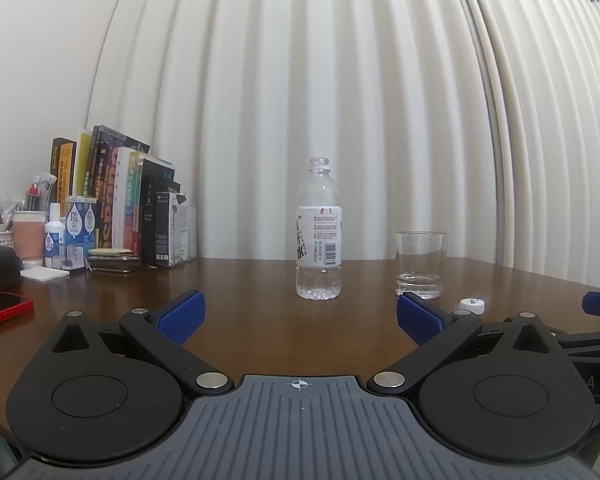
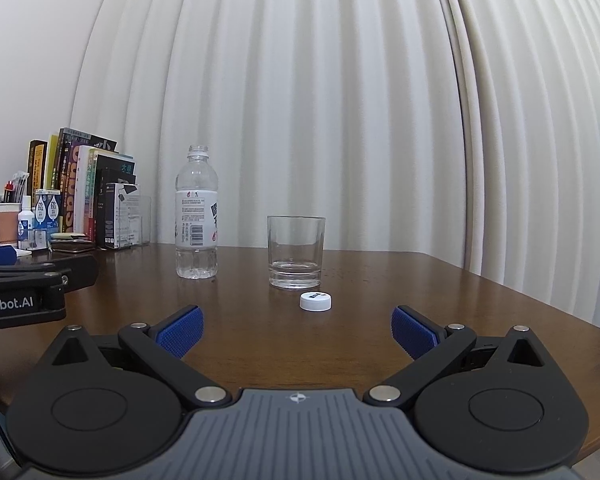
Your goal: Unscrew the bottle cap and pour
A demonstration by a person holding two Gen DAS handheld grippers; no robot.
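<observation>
Standing upright near the middle of the wooden table [image 2: 380, 280], the bottle [image 2: 196, 216] has an open neck with no cap on it. The cap [image 2: 316, 301] lies flat on the table just in front of the glass [image 2: 296, 252], apart from both. The glass stands to the right of the bottle, not touching it.

Status of steps:
- Unscrewing: judged complete, since the cap is off and set down.
- Pouring: a shallow layer of clear liquid appears to sit at the bottom of the glass, and only a little liquid shows low in the bottle. This suggests the pour is done or nearly done, though the exact levels are hard to read through clear walls.

Gripper state:
- Left gripper [image 1: 298, 316]: jaws spread wide, holding nothing, well back from the bottle.
- Right gripper [image 2: 297, 330]: jaws spread wide, holding nothing, well back from the cap.

Remaining work, if any, appears limited to withdrawal. Books [image 2: 80, 184] and small containers stand at the far left.
</observation>
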